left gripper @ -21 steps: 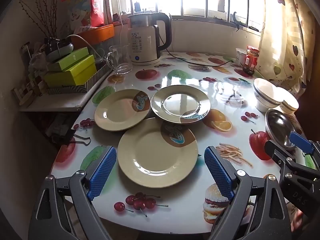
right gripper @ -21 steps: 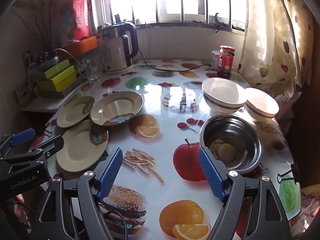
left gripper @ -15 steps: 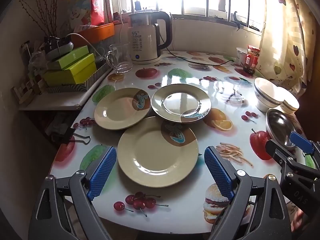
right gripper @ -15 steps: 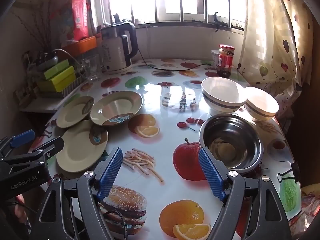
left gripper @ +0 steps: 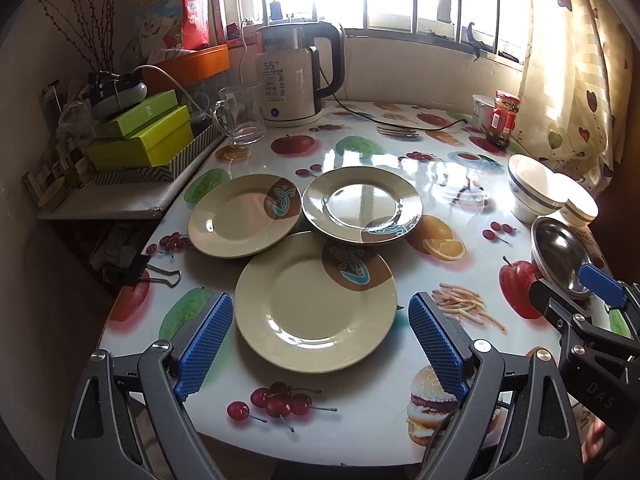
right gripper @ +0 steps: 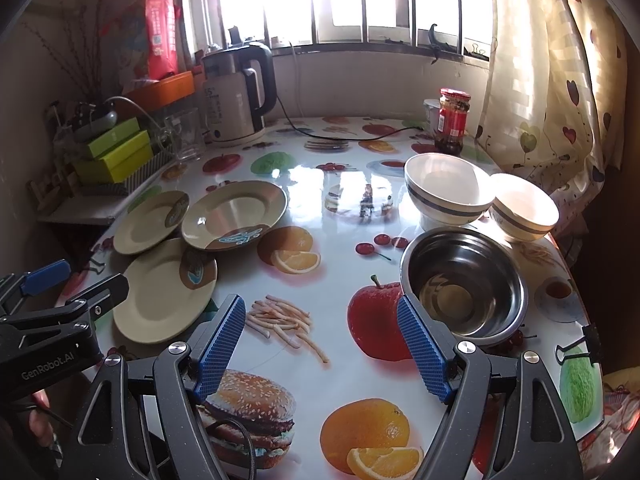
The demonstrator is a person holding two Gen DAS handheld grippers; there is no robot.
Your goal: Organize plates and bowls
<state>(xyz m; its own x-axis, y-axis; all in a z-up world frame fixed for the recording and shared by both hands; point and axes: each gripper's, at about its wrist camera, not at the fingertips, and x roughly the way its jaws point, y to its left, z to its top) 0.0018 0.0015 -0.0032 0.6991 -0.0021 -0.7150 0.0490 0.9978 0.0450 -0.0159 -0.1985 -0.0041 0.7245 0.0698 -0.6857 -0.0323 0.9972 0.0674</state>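
Note:
Three beige plates lie on the fruit-print table: a large near plate point(left gripper: 316, 300), a left plate point(left gripper: 244, 214), and a deeper plate point(left gripper: 362, 204) resting on the rims of both. My left gripper point(left gripper: 318, 344) is open and empty, its jaws to either side of the near plate's front edge. Two white bowls point(right gripper: 448, 188) point(right gripper: 524, 208) and a steel bowl point(right gripper: 464, 280) stand at the right. My right gripper point(right gripper: 320, 348) is open and empty, above the table left of the steel bowl.
An electric kettle point(left gripper: 294, 76) with its cord, a glass mug point(left gripper: 240, 114), and a red-lidded jar point(right gripper: 452, 120) stand at the back. Green boxes point(left gripper: 140, 136) sit on a side shelf at the left. Binder clips point(left gripper: 154, 274) grip the table edge.
The left gripper has drifted slightly forward and down toward the near plate. The right gripper has barely moved. Both jaws stay open.

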